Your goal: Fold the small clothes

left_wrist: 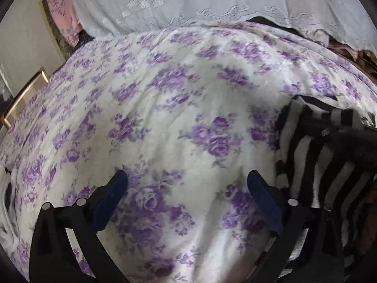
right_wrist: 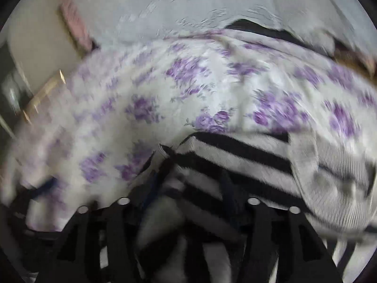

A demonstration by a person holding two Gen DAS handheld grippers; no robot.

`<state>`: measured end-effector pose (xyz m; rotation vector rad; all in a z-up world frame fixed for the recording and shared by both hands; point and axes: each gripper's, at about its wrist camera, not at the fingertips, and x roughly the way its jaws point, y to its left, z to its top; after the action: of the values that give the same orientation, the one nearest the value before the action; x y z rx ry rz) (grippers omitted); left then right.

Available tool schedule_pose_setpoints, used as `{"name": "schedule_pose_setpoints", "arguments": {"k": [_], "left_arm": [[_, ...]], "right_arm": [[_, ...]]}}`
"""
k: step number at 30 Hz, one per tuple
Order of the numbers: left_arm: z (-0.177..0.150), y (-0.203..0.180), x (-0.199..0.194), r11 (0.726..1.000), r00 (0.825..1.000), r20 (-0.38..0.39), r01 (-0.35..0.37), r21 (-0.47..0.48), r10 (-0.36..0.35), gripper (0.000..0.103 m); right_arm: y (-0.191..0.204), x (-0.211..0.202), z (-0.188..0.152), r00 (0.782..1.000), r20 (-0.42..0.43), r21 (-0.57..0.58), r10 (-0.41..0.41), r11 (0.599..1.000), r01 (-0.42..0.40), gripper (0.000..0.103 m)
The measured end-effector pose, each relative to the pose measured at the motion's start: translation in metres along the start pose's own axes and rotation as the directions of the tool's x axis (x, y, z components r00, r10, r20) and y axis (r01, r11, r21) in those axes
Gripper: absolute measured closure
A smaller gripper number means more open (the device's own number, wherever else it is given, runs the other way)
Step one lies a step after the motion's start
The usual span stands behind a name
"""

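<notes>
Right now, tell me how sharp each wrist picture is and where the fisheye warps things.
Left wrist view: mostly sharp; the floral bedspread bulges like a dome, and the open left hand-held gripper is crisp. Right wrist view: heavy motion blur smears the bedspread and the striped garment; the right hand-held gripper is too blurred among the stripes to judge.

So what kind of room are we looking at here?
Most likely a bedroom. The work surface looks like a bed: a white bedspread with purple roses covers it, with a pale embroidered cloth piled at the far end. A black-and-white striped garment lies on it for folding.
</notes>
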<state>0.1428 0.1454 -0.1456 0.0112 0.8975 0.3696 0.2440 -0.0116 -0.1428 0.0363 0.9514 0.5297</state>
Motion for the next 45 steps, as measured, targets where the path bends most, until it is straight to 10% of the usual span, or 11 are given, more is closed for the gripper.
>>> {"name": "schedule_pose_setpoints", "arguments": {"k": [3,7,12,17,23,31,34,37,43,45], "left_arm": [[-0.001,-0.01,-0.004,0.999,0.999,0.026,-0.021,0.046,0.019,0.004],[-0.001,-0.016,-0.005,0.997,0.999,0.041,-0.03,0.073,0.027,0.004],[-0.001,-0.02,-0.001,0.996,0.999,0.031,-0.027,0.085,0.025,0.004],[-0.002,-0.015,0.006,0.998,1.0,-0.003,0.001,0.064,0.0,0.004],[-0.002,-0.015,0.01,0.998,1.0,-0.025,0.011,0.06,-0.009,0.004],[-0.002,-0.016,0.01,0.998,1.0,-0.025,0.004,0.065,-0.002,0.004],[-0.002,-0.016,0.009,0.997,1.0,-0.029,-0.002,0.072,0.004,0.004],[0.005,-0.013,-0.002,0.997,1.0,-0.019,-0.008,0.075,0.01,0.004],[0.044,-0.054,-0.026,0.983,0.996,0.013,0.085,0.161,-0.088,0.004],[0.052,-0.079,-0.012,0.974,0.998,0.005,0.057,0.221,-0.06,0.004]], "right_arm": [[-0.015,-0.058,-0.013,0.99,0.122,0.037,0.067,0.997,-0.072,0.032],[-0.068,-0.119,-0.042,0.974,0.215,0.14,-0.077,0.989,0.047,0.032],[-0.154,-0.152,-0.088,0.974,0.176,0.389,-0.14,0.919,0.062,0.032],[-0.161,-0.126,-0.107,0.986,0.102,0.415,-0.133,0.906,0.079,0.03],[-0.121,-0.123,-0.099,0.969,0.15,0.292,-0.198,0.945,0.148,0.086],[-0.133,-0.188,-0.136,0.919,0.21,0.319,-0.334,0.912,0.258,0.101],[-0.16,-0.176,-0.164,0.94,0.101,0.386,-0.327,0.883,0.266,0.101],[-0.17,-0.193,-0.174,0.945,0.176,0.464,-0.274,0.87,0.166,0.097],[-0.13,-0.201,-0.137,0.955,0.243,0.317,-0.17,0.944,0.087,0.097],[-0.125,-0.182,-0.129,0.966,0.209,0.299,-0.149,0.951,0.082,0.071]]}}
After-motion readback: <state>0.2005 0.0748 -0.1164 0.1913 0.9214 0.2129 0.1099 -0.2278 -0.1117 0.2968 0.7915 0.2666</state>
